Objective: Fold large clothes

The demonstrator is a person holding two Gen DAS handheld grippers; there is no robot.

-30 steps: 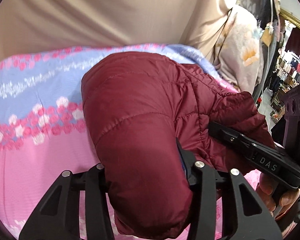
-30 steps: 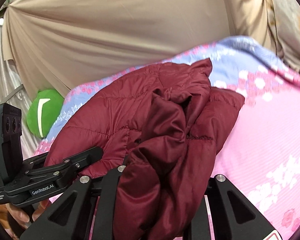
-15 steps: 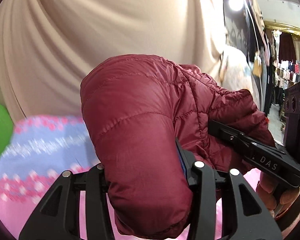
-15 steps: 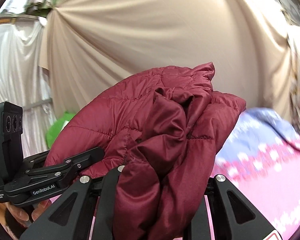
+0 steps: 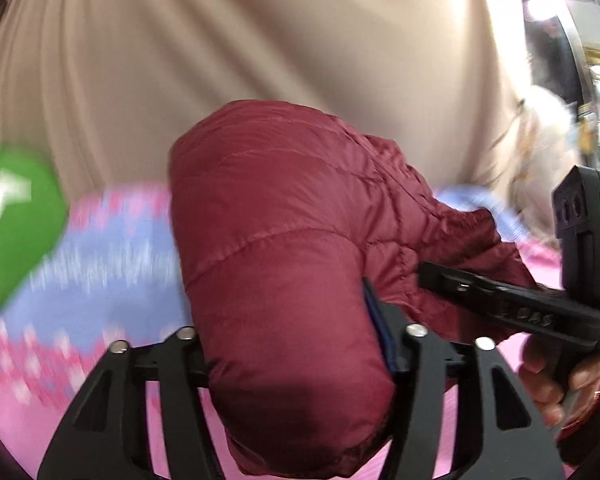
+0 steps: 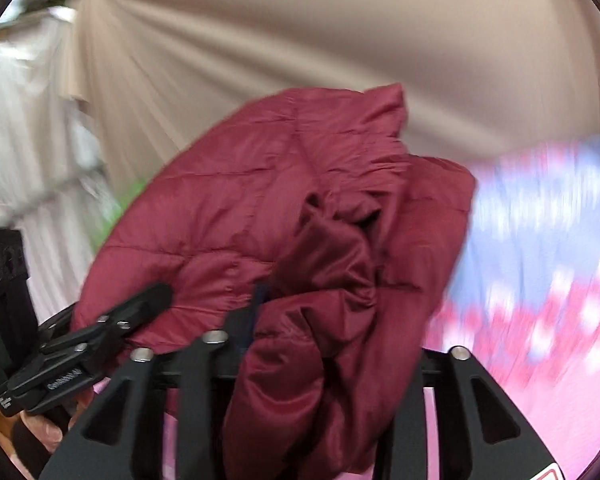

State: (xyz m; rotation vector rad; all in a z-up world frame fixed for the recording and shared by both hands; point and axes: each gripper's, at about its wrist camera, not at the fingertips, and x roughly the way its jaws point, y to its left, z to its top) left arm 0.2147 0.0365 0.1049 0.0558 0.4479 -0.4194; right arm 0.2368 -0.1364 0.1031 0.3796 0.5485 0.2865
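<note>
Both grippers' fingers have just been opening, maroon puffer jacket still bunched between left gripper and right gripper, raised above pink-blue bedsheet. Beige curtain behind; green cushion left.

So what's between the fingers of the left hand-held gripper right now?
A thick fold of the maroon puffer jacket fills the gap between the left hand-held gripper fingers, whose jaws have just been opening. The left wrist view shows it.
</note>
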